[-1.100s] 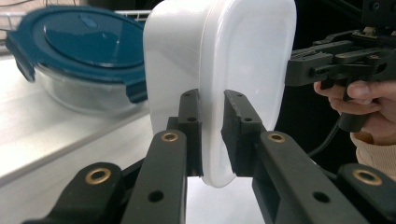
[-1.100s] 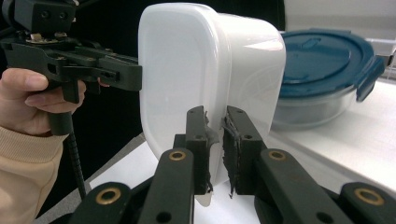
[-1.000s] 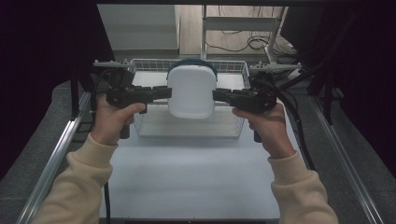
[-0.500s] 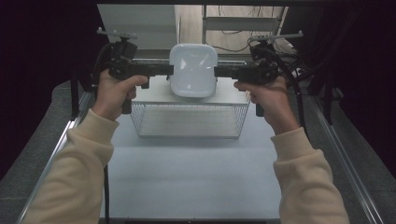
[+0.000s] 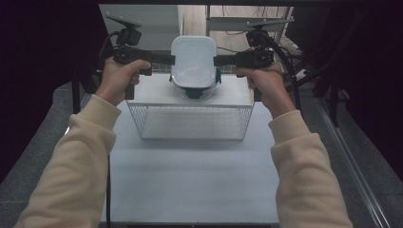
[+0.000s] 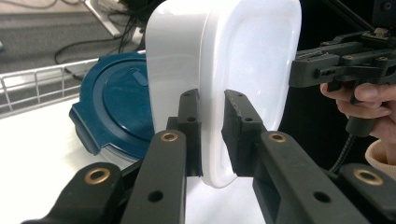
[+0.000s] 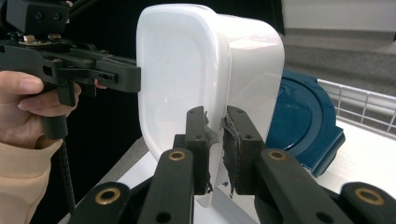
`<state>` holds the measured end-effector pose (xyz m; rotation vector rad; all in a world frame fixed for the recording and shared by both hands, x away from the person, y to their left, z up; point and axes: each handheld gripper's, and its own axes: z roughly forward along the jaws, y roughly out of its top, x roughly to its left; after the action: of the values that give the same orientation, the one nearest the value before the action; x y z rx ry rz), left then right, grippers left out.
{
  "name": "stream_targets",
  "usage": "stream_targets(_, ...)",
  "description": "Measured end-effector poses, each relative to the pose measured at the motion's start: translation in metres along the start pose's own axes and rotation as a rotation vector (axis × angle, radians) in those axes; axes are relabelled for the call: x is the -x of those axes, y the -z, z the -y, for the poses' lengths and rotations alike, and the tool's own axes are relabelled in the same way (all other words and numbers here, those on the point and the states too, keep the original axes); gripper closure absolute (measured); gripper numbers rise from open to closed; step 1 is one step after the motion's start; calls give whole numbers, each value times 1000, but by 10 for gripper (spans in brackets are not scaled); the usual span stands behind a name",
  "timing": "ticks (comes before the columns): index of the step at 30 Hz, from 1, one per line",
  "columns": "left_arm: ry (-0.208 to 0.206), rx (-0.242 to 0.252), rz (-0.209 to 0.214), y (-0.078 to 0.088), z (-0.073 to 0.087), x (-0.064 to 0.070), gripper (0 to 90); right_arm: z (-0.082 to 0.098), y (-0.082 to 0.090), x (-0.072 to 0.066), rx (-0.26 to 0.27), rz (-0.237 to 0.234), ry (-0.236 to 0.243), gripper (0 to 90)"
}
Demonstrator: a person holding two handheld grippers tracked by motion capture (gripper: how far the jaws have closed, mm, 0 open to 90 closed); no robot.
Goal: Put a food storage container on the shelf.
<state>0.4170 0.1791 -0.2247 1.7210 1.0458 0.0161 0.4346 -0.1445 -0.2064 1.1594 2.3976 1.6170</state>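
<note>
A white plastic tub [image 5: 193, 59] hangs in the air between both grippers, its open side facing away from me and its base toward the high view. My left gripper [image 5: 169, 59] is shut on the tub's left rim [image 6: 212, 135]. On the opposite rim my right gripper [image 5: 218, 60] is shut as well [image 7: 215, 149]. Just below the tub sits a round container with a dark blue lid [image 5: 195, 90], on the white surface behind the basket; it also shows in the gripper views [image 6: 114, 107] [image 7: 299, 121].
A wire basket [image 5: 192, 121] stands on the white table [image 5: 190, 180] in front of the blue-lidded container. Metal rails run along the table's sides. Cables and a frame lie on the floor at the back [image 5: 247, 26].
Both grippers have lifted the white tub up and away from me, from in front of the basket to above its far side. The blue-lidded container beneath has come into sight.
</note>
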Motion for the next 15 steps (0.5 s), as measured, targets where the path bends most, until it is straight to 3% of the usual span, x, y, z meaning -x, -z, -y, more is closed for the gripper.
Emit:
stream_targets(5, 30, -22, -8, -8, -3, -10, 780, -2, -10, 11, -16, -8, -37, 800)
stream_targets(15, 107, -21, 36, -18, -14, -24, 773, -11, -19, 33, -25, -38, -144, 774)
